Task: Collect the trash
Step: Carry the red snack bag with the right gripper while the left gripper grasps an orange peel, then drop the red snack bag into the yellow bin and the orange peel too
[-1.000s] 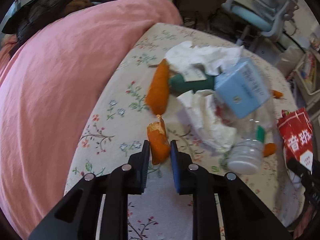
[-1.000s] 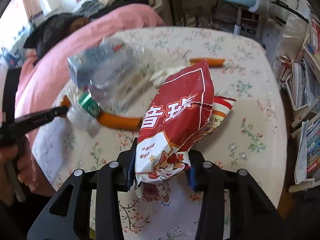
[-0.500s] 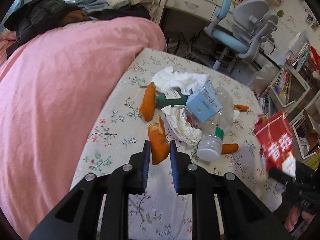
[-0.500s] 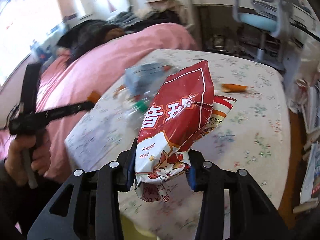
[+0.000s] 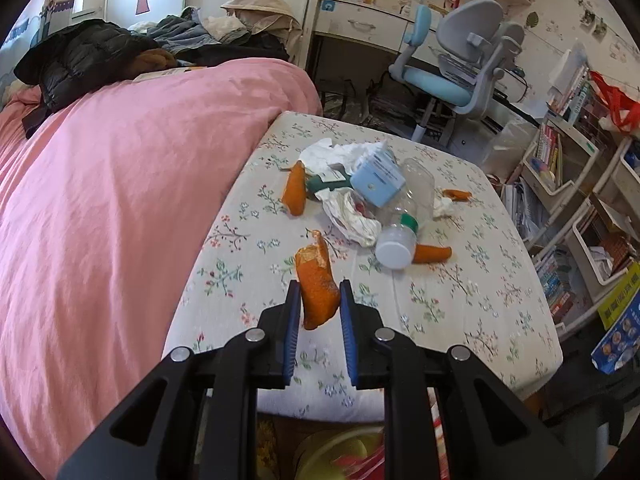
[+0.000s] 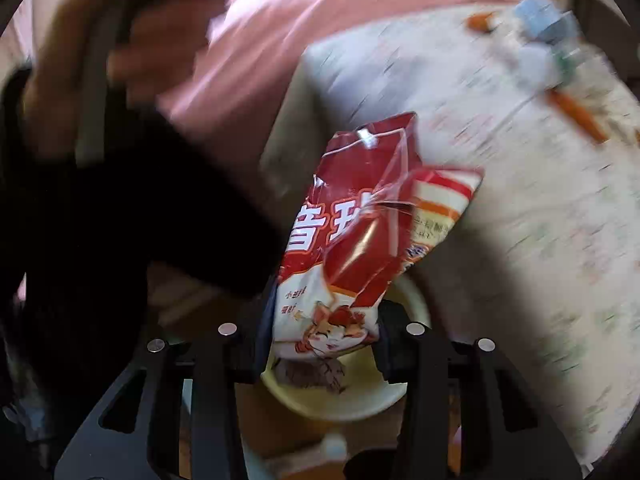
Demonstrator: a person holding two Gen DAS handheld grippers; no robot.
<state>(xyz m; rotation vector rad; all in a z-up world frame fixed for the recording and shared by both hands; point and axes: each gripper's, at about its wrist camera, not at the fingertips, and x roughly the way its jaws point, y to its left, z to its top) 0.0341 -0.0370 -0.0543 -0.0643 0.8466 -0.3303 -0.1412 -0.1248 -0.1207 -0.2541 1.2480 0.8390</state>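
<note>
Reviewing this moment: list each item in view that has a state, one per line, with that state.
left gripper: shut on the orange peel piece, lifted off the table.
right gripper: shut on the red snack bag, crumpled, above a yellow bin.
plastic bottle: lying on its side, capped.
blue carton: resting on the trash pile.
tissues: crumpled.

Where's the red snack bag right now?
In the right wrist view, the red snack bag is clamped in the right gripper, off the table's edge, above a pale yellow bin.
</note>
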